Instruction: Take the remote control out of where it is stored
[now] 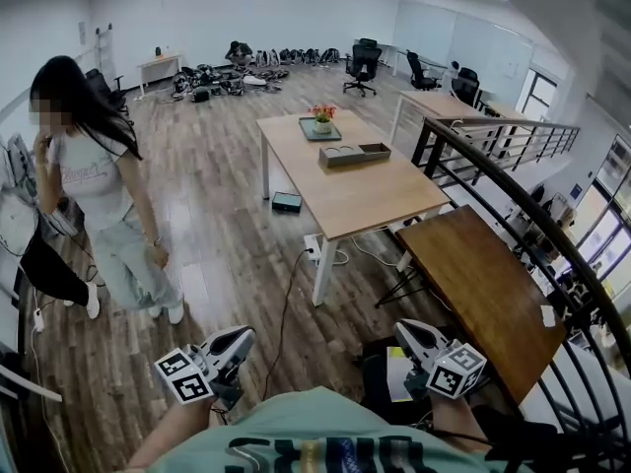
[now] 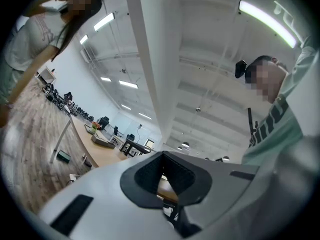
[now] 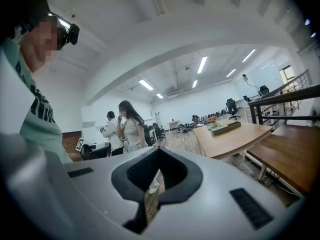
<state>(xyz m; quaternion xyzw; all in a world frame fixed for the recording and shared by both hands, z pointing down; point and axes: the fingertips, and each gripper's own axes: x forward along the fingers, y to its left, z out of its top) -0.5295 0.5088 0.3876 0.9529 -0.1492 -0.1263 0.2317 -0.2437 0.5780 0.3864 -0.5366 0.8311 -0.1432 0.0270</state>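
Remote control not discernible; left gripper (image 1: 235, 343), right gripper (image 1: 411, 333) closed, empty.

Mint-green shirt (image 1: 325, 427), printed across the chest with large dark striped letters (image 1: 296, 456). Small black camera (image 3: 71, 34) strapped at the forehead. Pale-grey left gripper (image 1: 237, 341) and right gripper (image 1: 409, 331), alike in build: smooth rounded shells tapering to the tips, lined inside with black textured pads (image 3: 142, 171) around a V-shaped notch, marked on the upper face with black rectangular insets (image 3: 248, 207). At the back of each, a white cube (image 1: 184, 375) patterned with black square markers
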